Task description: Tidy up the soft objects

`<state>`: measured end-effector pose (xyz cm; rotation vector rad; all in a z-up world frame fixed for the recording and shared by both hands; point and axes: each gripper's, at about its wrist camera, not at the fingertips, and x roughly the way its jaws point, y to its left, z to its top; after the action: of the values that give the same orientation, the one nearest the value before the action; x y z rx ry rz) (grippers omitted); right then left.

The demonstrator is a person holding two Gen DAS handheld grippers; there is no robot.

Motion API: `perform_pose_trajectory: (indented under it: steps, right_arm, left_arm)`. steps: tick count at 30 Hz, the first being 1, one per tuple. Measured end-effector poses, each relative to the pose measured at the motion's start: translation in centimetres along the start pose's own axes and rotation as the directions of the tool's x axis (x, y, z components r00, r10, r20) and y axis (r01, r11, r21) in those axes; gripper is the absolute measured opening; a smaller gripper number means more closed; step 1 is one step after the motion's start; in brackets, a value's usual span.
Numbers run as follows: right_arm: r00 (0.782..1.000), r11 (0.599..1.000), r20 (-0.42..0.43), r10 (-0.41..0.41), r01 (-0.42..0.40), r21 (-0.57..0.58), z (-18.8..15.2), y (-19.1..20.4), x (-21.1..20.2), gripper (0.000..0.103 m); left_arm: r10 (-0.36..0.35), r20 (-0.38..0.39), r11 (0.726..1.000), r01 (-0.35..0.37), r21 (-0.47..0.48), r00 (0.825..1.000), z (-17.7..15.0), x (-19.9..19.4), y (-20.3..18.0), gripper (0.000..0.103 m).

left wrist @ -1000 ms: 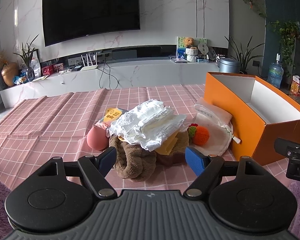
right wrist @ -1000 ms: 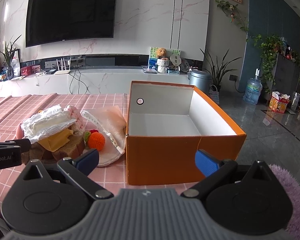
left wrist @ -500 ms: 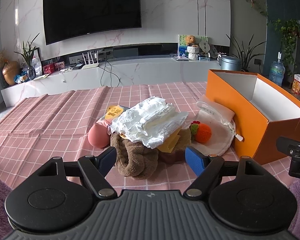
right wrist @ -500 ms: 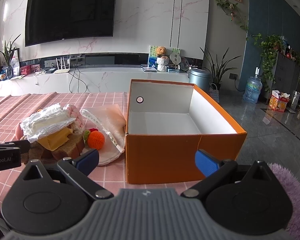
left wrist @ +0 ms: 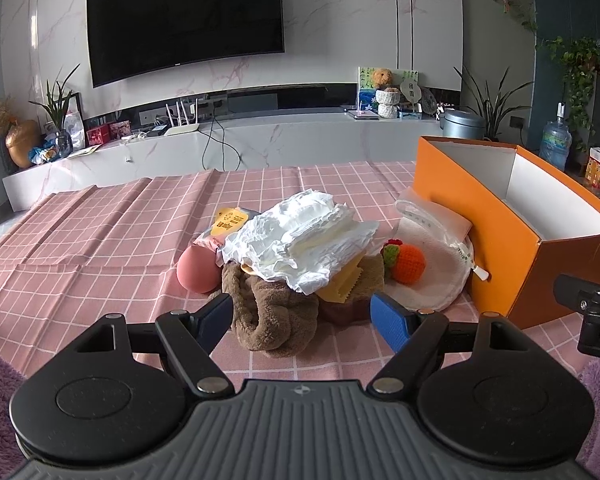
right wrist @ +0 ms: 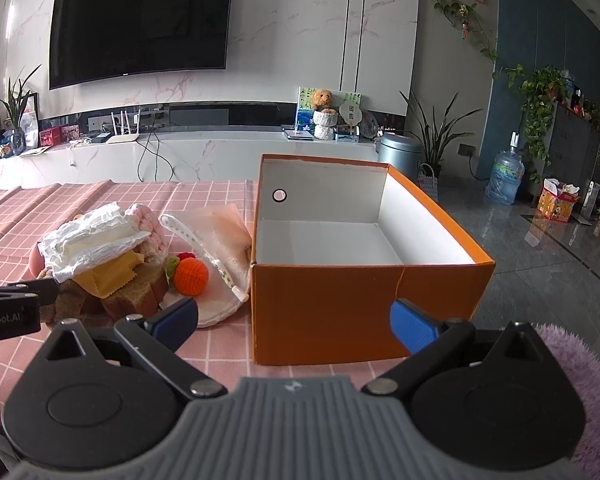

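A pile of soft things lies on the pink checked tablecloth (left wrist: pixel 100 240): a white diaper (left wrist: pixel 300 240) on top, a yellow cloth (left wrist: pixel 340 286) under it, a brown plush (left wrist: pixel 276 316) at the bottom, a pink ball (left wrist: pixel 196 270) at its left, and an orange knitted fruit (left wrist: pixel 408 266) on a cream pouch (left wrist: pixel 432 256). My left gripper (left wrist: pixel 304 318) is open just in front of the brown plush, holding nothing. An orange box (right wrist: pixel 372 256) with a bare white inside stands to the right of the pile. My right gripper (right wrist: pixel 296 316) is open in front of the box wall.
A low white TV bench (left wrist: pixel 220 148) with a router, plants and a small teddy runs behind the table, under a wall-mounted TV (left wrist: pixel 184 20). Purple fluffy sleeves (right wrist: pixel 576 364) frame both wrist views. The other gripper's body (right wrist: pixel 8 308) shows at the left edge of the right wrist view.
The left wrist camera has risen and pulled back slightly, so the pile sits a little lower and nearer the fingers. The right gripper has barely moved. Both stay open.
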<state>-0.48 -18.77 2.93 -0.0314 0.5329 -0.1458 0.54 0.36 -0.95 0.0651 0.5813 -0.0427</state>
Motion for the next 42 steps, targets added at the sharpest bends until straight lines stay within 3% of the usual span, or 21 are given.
perform_pose_trajectory:
  steps: [25, 31, 35, 38, 42]
  right_arm:
    - [1.0, 1.0, -0.006, 0.001, -0.001, -0.001, -0.3, -0.1, 0.1, 0.1]
    - [0.999, 0.999, 0.009, 0.034, -0.034, 0.005, 0.1, 0.0, -0.2, 0.1]
    - [0.996, 0.995, 0.022, 0.087, -0.085, -0.051, 0.7, 1.2, -0.5, 0.084]
    - [0.989, 0.985, 0.027, 0.142, -0.138, -0.105, 1.5, 2.3, -0.3, 0.078]
    - [0.974, 0.963, 0.001, 0.228, -0.225, -0.147, 3.0, 3.4, 0.8, 0.056]
  left_arm:
    - [-0.002, -0.005, 1.0, 0.002, -0.002, 1.0, -0.1, 0.2, 0.0, 0.092]
    - [-0.021, 0.007, 1.0, 0.021, 0.003, 1.0, 0.4, -0.1, 0.2, 0.089]
    - [-0.037, 0.01, 0.999, 0.037, 0.004, 0.999, 1.3, -0.3, 0.6, 0.086]
    - [-0.058, 0.019, 0.997, 0.057, 0.048, 0.998, 1.9, -0.2, 0.8, 0.081]
    - [-0.096, -0.028, 0.988, 0.099, 0.119, 0.995, 3.3, 1.1, 1.0, 0.08]
